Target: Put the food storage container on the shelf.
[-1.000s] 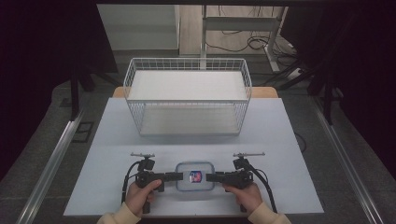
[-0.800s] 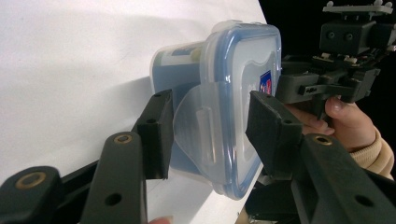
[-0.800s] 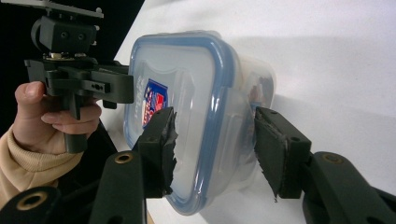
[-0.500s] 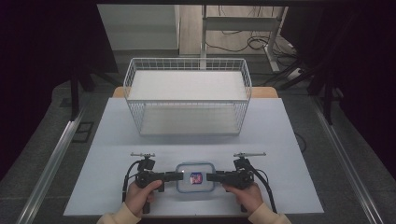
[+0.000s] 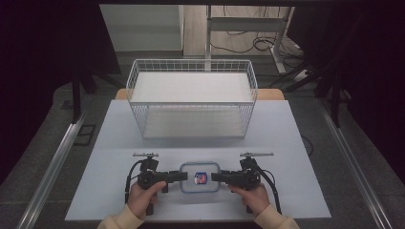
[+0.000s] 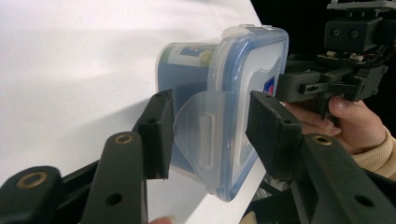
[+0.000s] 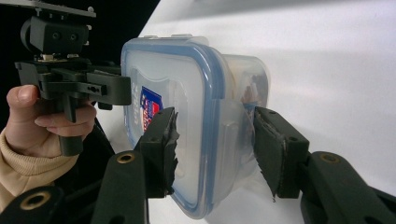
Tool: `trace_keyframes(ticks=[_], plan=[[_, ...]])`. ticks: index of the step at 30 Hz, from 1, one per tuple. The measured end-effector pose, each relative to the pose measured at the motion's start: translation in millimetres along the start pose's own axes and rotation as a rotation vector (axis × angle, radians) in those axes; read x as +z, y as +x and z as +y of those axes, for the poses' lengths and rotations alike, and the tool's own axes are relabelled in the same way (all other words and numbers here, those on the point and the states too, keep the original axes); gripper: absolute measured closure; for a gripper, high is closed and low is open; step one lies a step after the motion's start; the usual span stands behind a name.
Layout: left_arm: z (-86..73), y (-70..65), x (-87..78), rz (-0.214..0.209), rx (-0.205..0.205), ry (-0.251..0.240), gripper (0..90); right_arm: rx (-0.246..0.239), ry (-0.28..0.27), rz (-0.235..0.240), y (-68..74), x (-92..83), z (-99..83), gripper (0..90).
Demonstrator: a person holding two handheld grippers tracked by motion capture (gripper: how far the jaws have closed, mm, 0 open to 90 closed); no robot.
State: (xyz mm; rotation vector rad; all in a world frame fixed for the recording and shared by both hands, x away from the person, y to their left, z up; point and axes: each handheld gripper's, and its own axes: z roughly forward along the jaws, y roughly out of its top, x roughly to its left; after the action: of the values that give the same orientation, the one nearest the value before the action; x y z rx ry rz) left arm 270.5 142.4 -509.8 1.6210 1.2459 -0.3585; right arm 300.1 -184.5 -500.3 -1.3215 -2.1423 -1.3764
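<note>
food container (image 5: 199, 177) | clear, blue-rimmed lid clipped on | you're seeing it lying flat | sitting near table's (image 5: 200, 143) front edge

Both claws (image 5: 177, 176) (image 5: 217, 177) clamped, facing inward

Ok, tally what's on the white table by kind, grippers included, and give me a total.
Clear food container with blue-rimmed lid: 1
White wire basket: 1
Handheld grippers: 2, left gripper and right gripper, one at each end of the container
Total: 4
</note>
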Motion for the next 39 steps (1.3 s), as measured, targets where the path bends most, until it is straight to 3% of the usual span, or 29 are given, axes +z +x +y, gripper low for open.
trace_keyframes(ticks=[3,14,20,26,27,28,29,35,39], plan=[[5.0,-2.6,-1.8,-0.001,0.008,-0.009,52.9,-0.008,-0.008,-0.001,2.3,-1.8,4.8,50.8],[49.1,-27.5,-17.9,0.002,0.069,-0.057,52.7,-0.073,-0.059,-0.012,25.4,-20.6,53.5,50.9],[87.8,-54.6,-33.6,0.01,0.139,-0.097,52.3,-0.126,-0.098,-0.023,45.5,-37.1,86.1,50.9],[116.2,-69.5,-44.0,0.008,0.168,-0.118,52.1,-0.165,-0.125,-0.031,60.3,-48.9,115.1,50.9],[127.4,-74.2,-48.2,0.012,0.18,-0.123,52.1,-0.175,-0.13,-0.03,65.6,-52.7,128.5,50.9],[127.4,-74.2,-48.2,0.012,0.18,-0.123,52.1,-0.176,-0.132,-0.03,67.1,-53.6,132.9,50.9],[138.0,-78.7,-52.0,0.016,0.189,-0.13,52.0,-0.18,-0.133,-0.03,69.0,-54.6,138.6,50.9],[171.2,-86.0,-60.8,0.021,0.204,-0.138,51.8,-0.206,-0.142,-0.036,78.3,-59.1,172.9,50.8],[196.1,-81.3,-61.6,0.018,0.201,-0.134,51.8,-0.21,-0.137,-0.035,77.1,-57.5,197.8,50.8]])
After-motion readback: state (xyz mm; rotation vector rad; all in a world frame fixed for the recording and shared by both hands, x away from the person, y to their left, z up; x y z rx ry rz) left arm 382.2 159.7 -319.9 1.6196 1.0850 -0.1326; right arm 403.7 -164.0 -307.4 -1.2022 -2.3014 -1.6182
